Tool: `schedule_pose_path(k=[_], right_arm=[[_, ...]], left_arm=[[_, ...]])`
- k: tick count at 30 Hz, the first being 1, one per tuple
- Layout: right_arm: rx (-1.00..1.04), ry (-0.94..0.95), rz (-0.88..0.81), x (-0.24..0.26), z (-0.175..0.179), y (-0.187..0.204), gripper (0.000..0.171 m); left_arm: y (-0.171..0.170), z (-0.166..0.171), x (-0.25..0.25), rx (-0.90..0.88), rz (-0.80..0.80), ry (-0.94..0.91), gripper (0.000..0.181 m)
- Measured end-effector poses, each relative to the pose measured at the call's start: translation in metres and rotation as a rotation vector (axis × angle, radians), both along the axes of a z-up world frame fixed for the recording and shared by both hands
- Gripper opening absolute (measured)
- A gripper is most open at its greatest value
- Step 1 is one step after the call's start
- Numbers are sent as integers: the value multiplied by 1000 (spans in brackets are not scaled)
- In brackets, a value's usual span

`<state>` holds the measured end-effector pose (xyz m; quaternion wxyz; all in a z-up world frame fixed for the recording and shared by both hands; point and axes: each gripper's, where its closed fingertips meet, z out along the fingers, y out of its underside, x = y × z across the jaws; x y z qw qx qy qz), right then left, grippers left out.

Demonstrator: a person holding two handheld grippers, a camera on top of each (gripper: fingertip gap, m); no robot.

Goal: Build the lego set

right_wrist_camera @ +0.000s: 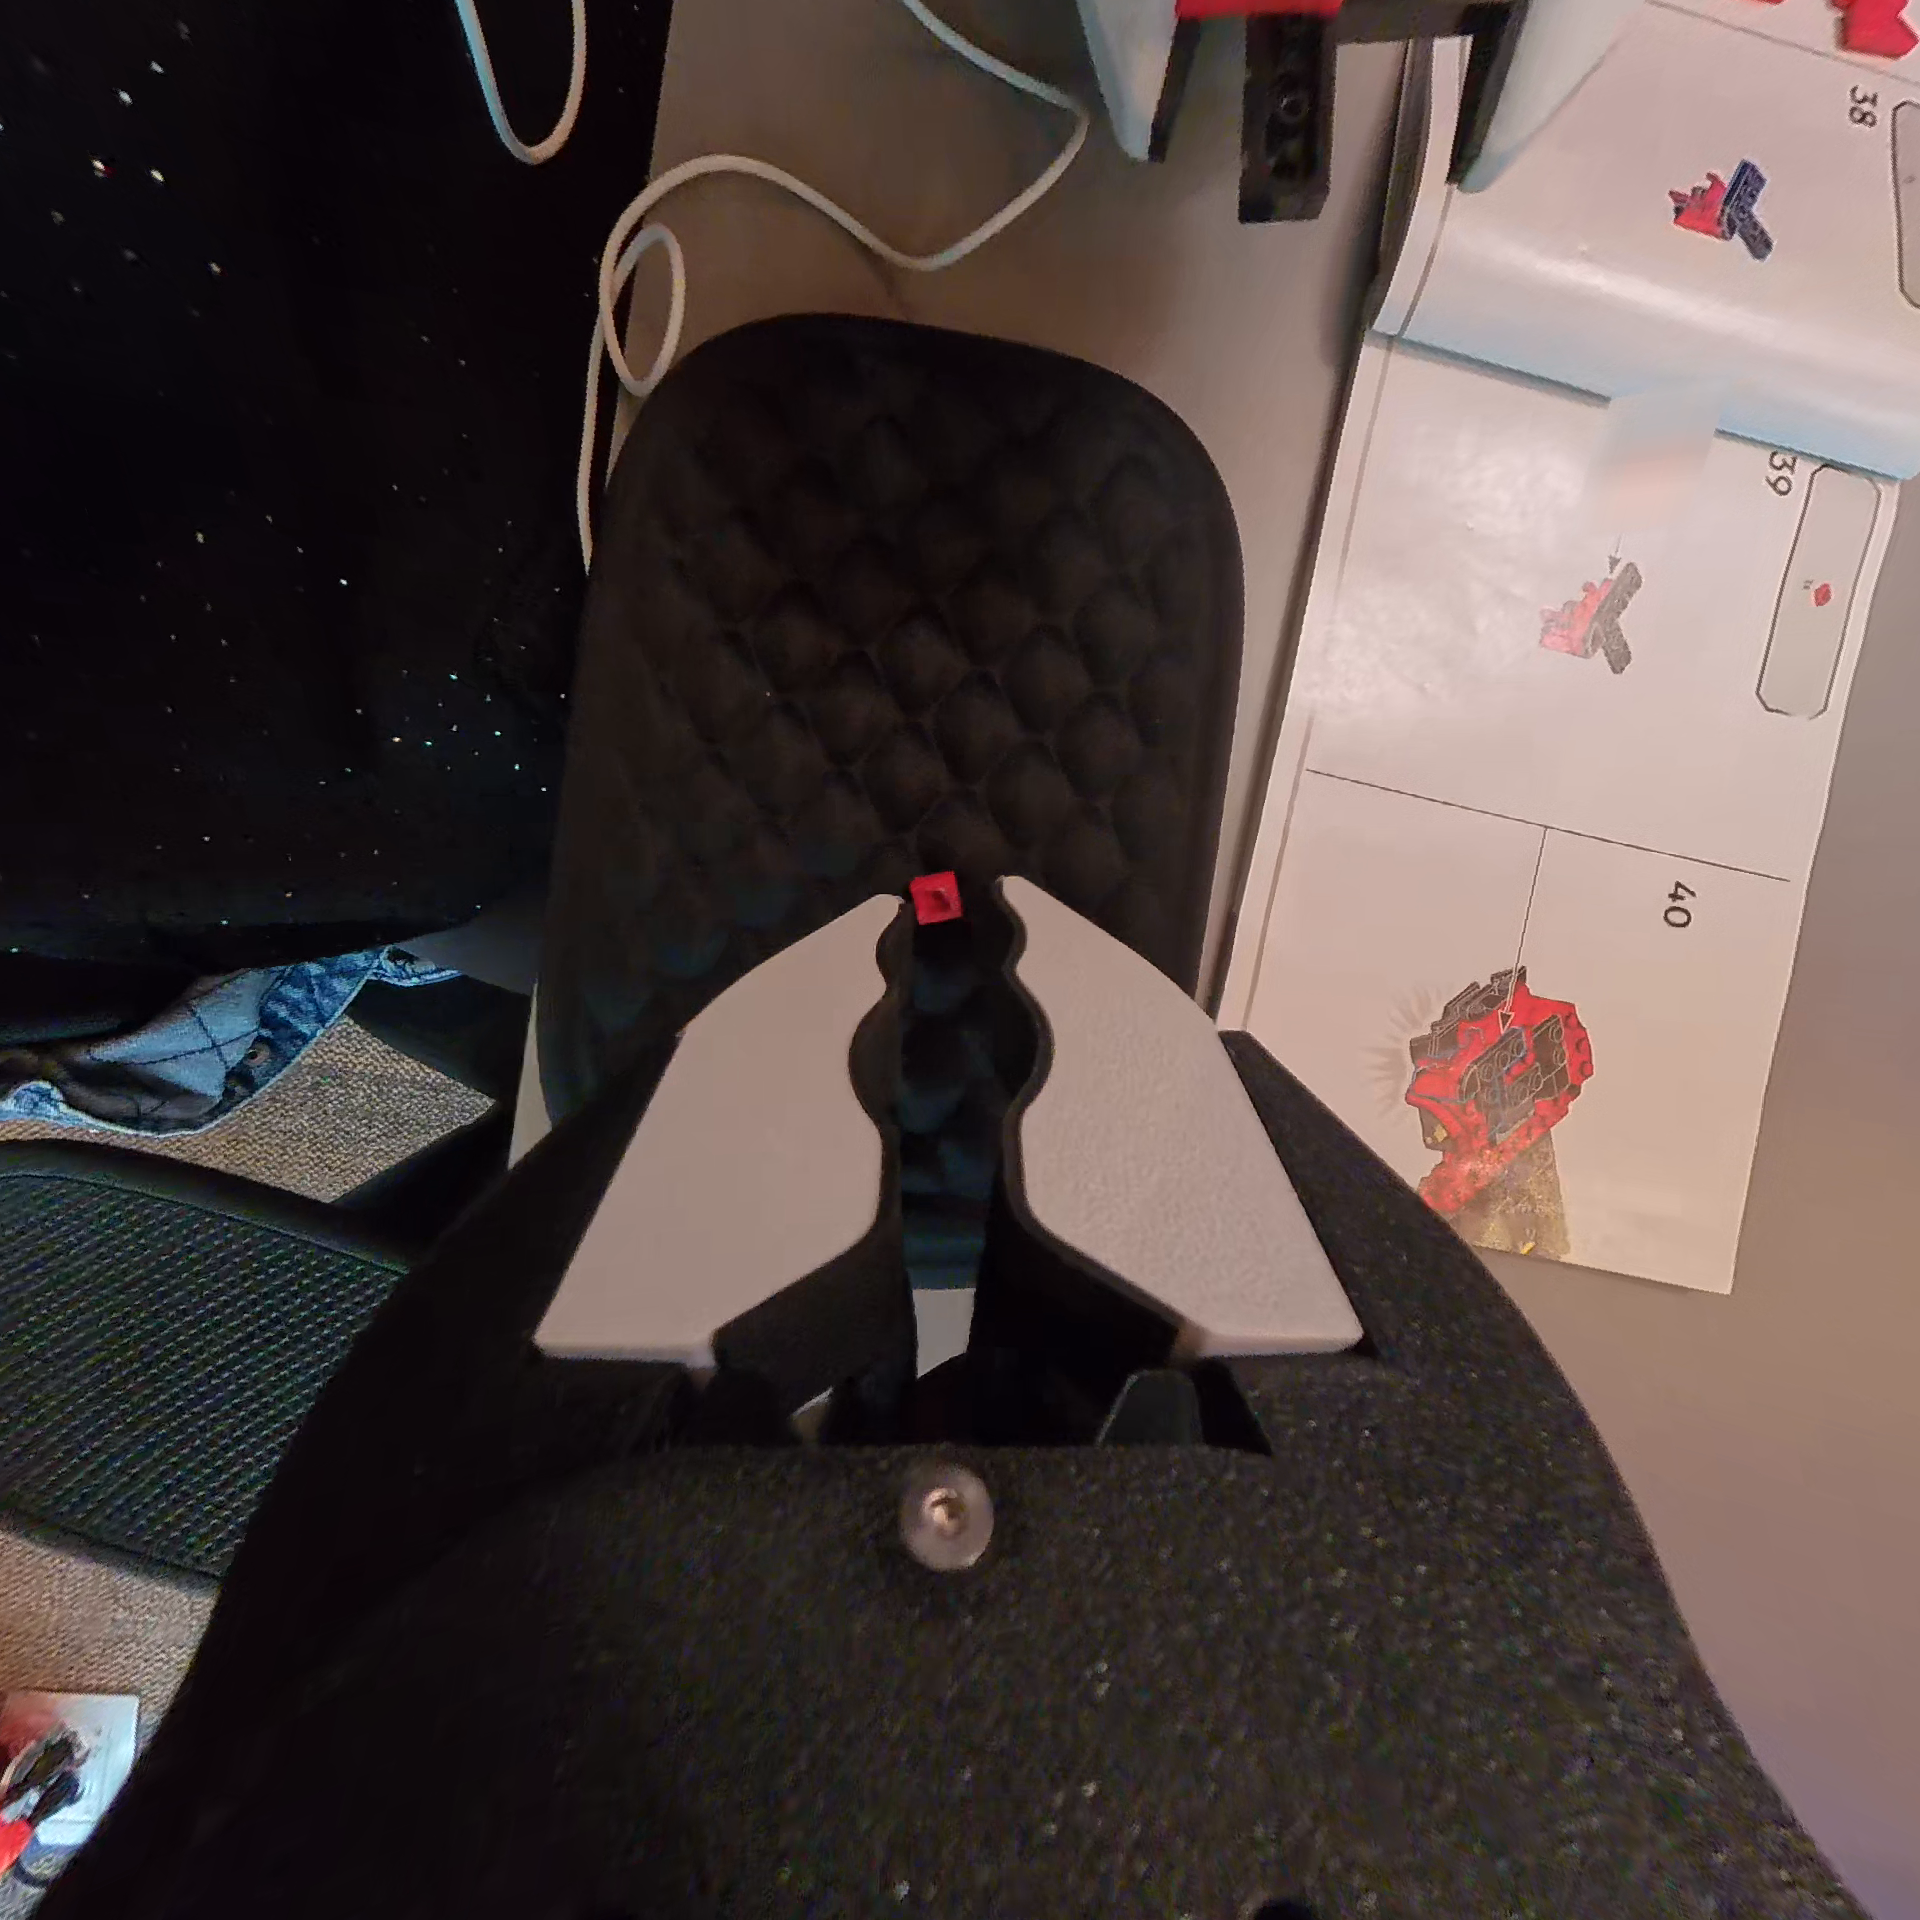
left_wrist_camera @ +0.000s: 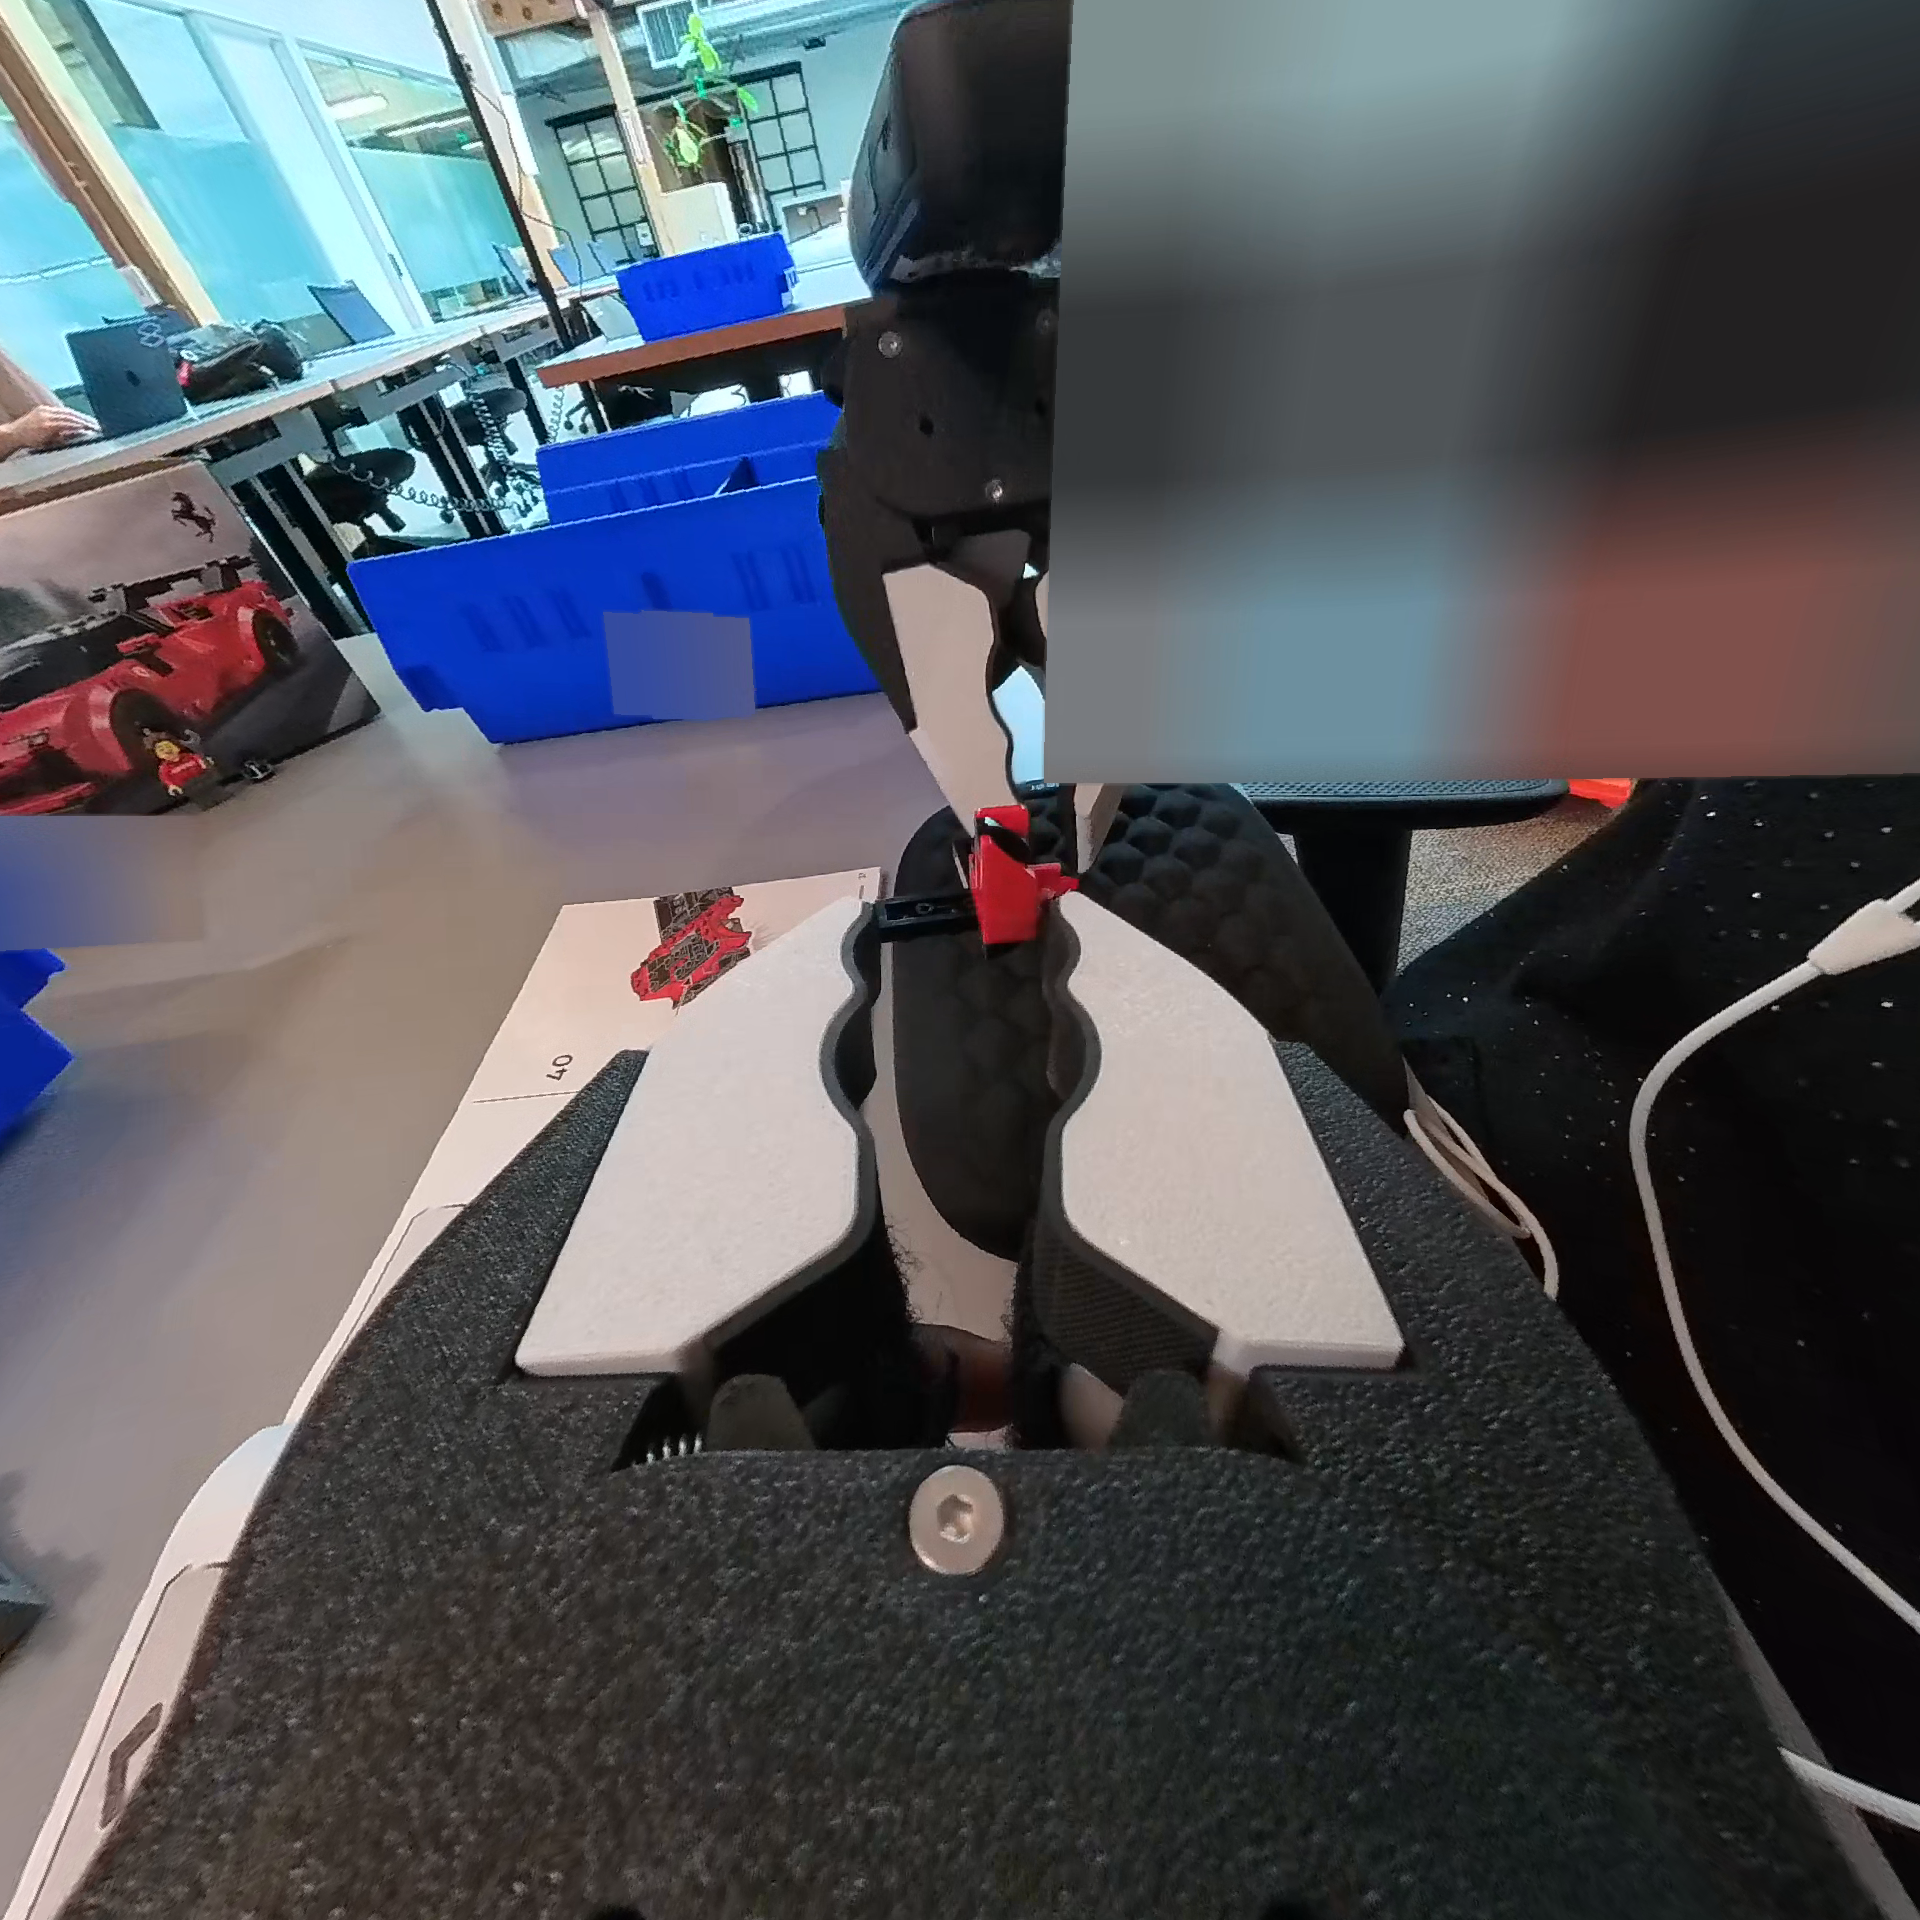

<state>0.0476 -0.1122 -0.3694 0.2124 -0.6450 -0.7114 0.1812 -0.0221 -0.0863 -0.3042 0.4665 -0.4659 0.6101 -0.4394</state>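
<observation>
Beyond the left gripper (left_wrist_camera: pixel 971 914) a grey table (left_wrist_camera: pixel 312 1039) runs into an office with desks. Three blue bins (left_wrist_camera: pixel 623 613) stand ahead-left, one instruction booklet (right_wrist_camera: pixel 1558 831) just left. It clamps a red-and-black lego piece (left_wrist_camera: pixel 1003 883). The right gripper (right_wrist_camera: pixel 948 896) pinches one small red brick (right_wrist_camera: pixel 935 899) at its tips.

— Daylight pours through the glass walls (left_wrist_camera: pixel 312 187) at the far end, so the left wrist view is bright and a bit washed out up there.

— And the right wrist view is dimmer, warmer. The black armrest pad (right_wrist_camera: pixel 904 644) swallows detail, nearly flat black.

— Soft shadows only, on the grey table (left_wrist_camera: pixel 260 1091). No hard glare.

— The instruction booklet (right_wrist_camera: pixel 1558 935) smears toward the upper corner; motion blur there.

— Straight lines bow at the edges. Wide lens. The near casing is grainy.
</observation>
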Motion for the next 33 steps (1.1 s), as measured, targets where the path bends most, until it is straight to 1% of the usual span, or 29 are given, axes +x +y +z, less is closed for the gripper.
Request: schedule_pose_path(k=[4, 9, 15, 17, 21, 23, 26, 29, 33], right_arm=[[-1, -7, 3, 0, -2, 0, 12], [1, -12, 4, -1, -4, 0, 8], [-50, 36, -42, -5, 3, 0, 8], [-53, 84, -71, -10, 12, 5, 8], [-33, 205, -123, -31, 44, 19, 7], [-10, 229, -135, -43, 56, 26, 7], [62, 173, -155, -53, 63, 38, 7], [149, 127, -137, -64, 76, 41, 7], [265, 120, -92, -77, 102, 39, 8]], left_arm=[[1, 0, 0, 5, 4, 2, 29], [2, -5, 1, 10, 16, 24, 29], [17, -15, 3, 68, 124, 86, 29], [21, -18, 2, 92, 154, 104, 29], [23, -22, 3, 134, 172, 131, 29], [23, -21, 3, 162, 177, 129, 29], [22, -14, 3, 196, 187, 91, 29], [23, 5, 0, 260, 220, -11, 29], [26, 20, -5, 423, 284, -68, 29]])
